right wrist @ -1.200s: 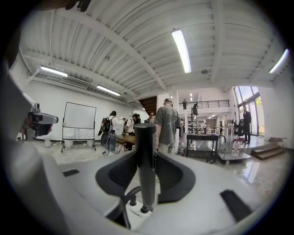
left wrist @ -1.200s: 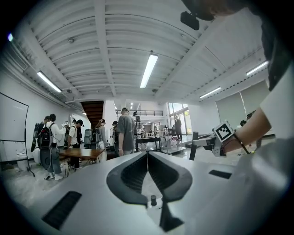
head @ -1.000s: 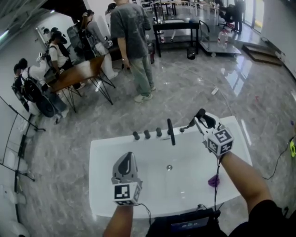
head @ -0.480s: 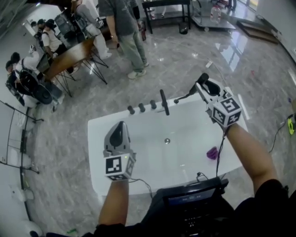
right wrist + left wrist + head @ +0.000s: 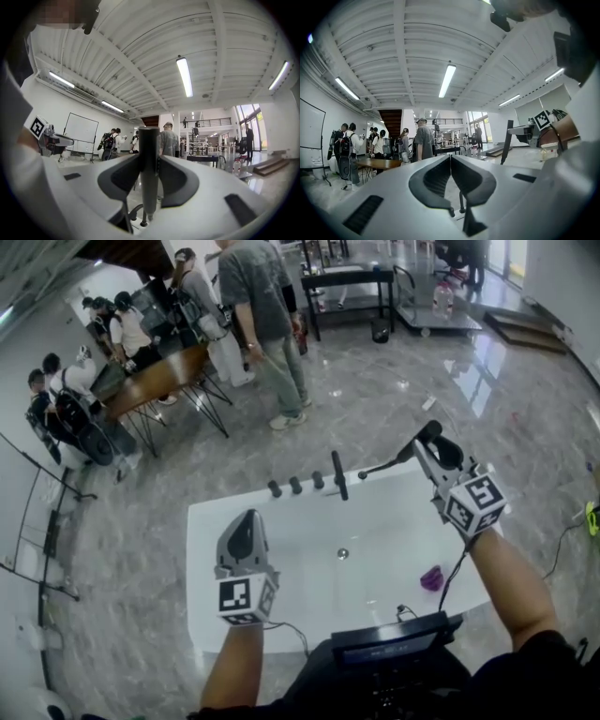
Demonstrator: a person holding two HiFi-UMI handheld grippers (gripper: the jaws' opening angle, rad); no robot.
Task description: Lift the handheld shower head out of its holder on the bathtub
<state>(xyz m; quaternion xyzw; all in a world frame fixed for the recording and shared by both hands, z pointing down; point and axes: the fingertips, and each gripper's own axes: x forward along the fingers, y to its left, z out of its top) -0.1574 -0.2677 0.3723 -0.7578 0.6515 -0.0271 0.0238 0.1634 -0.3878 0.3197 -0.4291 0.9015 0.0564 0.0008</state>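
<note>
Noting grip first: the right hand-held gripper (image 5: pixel 433 448) has its jaws about half closed, pressed on the shower head (image 5: pixel 148 140). In the right gripper view the dark handle stands between the pads with its long axis running 12 to 6 o'clock, square across the level jaws.

Left hand-held gripper (image 5: pixel 450 161): jaws together, nothing between them. In the head view it sits over the near left part of the bathtub (image 5: pixel 403 512), at about 8 o'clock from the spout (image 5: pixel 338 476).

Position of the task item, head view: the shower head (image 5: pixel 427 432) is beyond the tub's far rim, at 2 o'clock from the spout and apart from the rim. A thin dark hose (image 5: pixel 389 463) runs from it toward 8 o'clock and meets the rim just at 3 o'clock of the spout. Three knobs (image 5: pixel 296 485) sit at 9 o'clock of the spout.

- The holder is too small to make out. Judged to be at the foot of the hose.
- Judgement: the head looks clear of its seat, so the lift is largely made.
- Key relation: the handle axis is upright and the right hand is the only one on it; the left is well apart. Any further travel should follow that axis upward.
- Risk: the hose drawing taut toward 8 o'clock and twisting the handle in the pads.
</note>
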